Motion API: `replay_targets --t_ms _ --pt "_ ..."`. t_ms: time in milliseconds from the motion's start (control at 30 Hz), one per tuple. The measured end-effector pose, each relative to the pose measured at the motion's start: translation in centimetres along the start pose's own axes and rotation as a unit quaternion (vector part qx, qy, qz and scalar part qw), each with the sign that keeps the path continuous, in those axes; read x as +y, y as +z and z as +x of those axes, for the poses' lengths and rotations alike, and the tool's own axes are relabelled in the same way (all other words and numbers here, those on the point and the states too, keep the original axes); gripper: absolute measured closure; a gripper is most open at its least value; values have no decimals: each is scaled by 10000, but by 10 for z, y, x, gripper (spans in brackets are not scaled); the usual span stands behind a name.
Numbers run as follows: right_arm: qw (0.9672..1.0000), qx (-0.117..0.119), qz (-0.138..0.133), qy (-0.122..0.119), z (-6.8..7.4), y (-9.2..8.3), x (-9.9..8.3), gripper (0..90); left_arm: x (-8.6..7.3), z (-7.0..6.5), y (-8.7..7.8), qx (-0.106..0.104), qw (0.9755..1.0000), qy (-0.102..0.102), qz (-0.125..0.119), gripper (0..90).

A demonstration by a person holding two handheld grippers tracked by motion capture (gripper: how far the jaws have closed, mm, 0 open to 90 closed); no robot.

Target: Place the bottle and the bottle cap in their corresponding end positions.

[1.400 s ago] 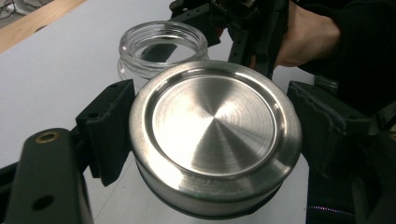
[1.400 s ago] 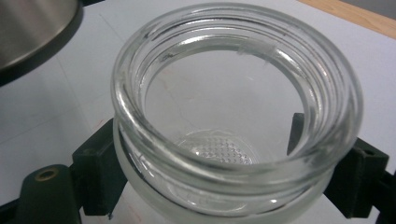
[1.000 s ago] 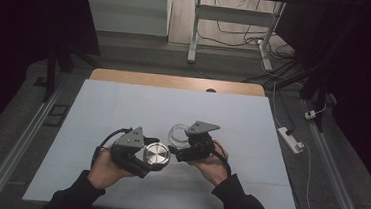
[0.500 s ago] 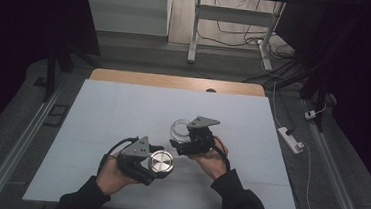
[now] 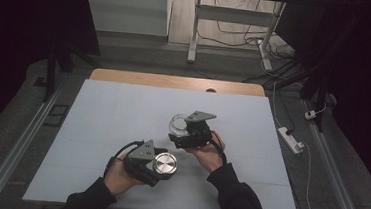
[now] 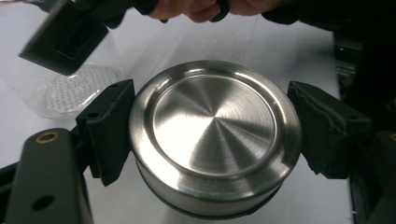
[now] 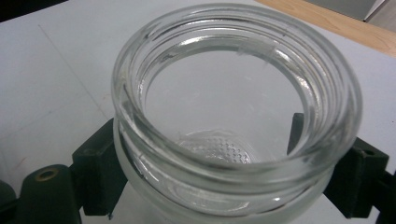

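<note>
The left gripper [image 5: 161, 167] squeezes the shiny lid [image 6: 215, 135], flat side up. At its 1 o'clock, the right gripper [image 5: 180, 134] hugs the open glass jar [image 7: 233, 116] above the counter [image 5: 97, 122], so they stay apart.

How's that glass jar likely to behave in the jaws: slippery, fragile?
Probably slippery: the glass jar is smooth, round and clamped by the right gripper below its threaded neck on two small contact patches. Likely stiff but fragile, being thick clear glass. It looks empty, so perhaps moderately light.
</note>
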State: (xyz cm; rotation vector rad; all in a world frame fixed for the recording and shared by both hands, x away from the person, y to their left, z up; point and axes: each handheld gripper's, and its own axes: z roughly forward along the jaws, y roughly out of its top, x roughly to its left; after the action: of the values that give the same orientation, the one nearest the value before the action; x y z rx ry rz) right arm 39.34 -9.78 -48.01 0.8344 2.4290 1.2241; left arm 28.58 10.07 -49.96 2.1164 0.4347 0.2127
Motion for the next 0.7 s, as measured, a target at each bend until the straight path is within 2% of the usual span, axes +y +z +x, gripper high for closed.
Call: replay_targets --t_ms 700 --pt "9997 -237 49 89 -19 25 9 151 -10 12 31 140 9993 -102 317 201"
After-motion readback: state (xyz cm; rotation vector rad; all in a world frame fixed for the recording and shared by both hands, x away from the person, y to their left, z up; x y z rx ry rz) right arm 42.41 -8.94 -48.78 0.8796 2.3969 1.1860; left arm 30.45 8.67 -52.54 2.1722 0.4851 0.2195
